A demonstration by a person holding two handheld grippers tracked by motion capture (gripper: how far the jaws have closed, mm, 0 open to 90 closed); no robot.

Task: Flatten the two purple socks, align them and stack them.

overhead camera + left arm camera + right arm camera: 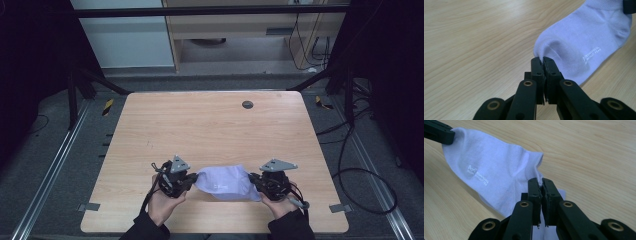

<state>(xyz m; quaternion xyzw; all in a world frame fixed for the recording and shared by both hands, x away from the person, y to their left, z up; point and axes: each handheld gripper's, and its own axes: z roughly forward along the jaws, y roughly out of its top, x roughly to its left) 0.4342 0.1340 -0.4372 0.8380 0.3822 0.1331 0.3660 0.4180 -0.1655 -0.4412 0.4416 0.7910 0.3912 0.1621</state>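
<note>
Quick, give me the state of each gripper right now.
Left gripper: closed, pinching one end of the white sock.
Right gripper: closed, pinching the sock's other end.

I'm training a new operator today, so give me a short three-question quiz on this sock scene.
1. True or false: both the left claw and the right claw are shut on the white sock.
2. Where on the table is the sock: A) near the person's edge, B) by the far round hole, C) off the left side?
3. What marks the sock's side?

Key: 1 true. 2 A. 3 small white printed lettering with a logo.
</note>
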